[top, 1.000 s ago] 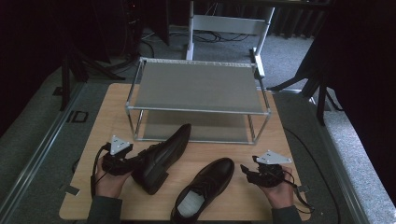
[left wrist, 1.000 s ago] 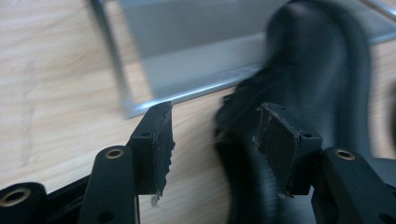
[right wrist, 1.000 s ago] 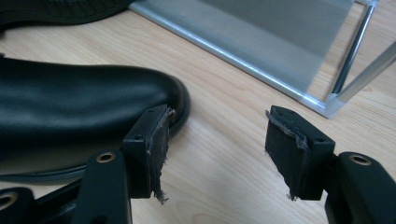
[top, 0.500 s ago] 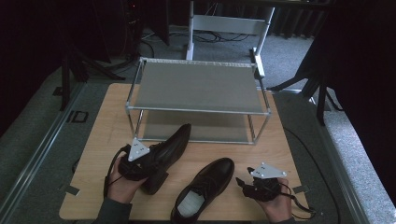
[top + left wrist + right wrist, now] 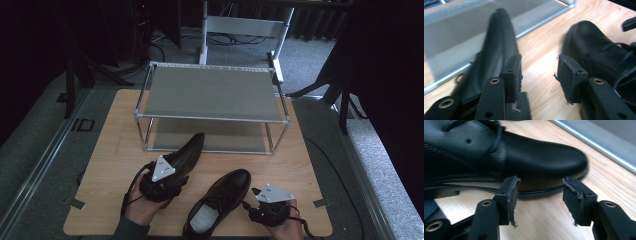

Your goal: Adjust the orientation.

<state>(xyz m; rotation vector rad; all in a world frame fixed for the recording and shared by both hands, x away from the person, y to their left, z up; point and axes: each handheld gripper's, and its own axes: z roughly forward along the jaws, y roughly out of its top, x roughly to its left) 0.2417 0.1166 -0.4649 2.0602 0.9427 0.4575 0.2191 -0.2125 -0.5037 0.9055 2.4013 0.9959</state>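
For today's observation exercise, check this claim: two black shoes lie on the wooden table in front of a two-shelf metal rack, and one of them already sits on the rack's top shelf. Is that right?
Not quite. The top shelf of the rack is bare. Both black shoes, the left shoe and the right shoe, lie on the wooden table in front of it, as the high view shows.

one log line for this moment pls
left tongs: closing, empty, beside left shoe | right tongs: closing, empty, at right shoe | shoe rack: bare

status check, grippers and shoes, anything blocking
Left gripper open, jaws just closing, nothing between, beside left shoe. Right gripper open, closing, facing right shoe. Shoe rack behind; nothing blocking.
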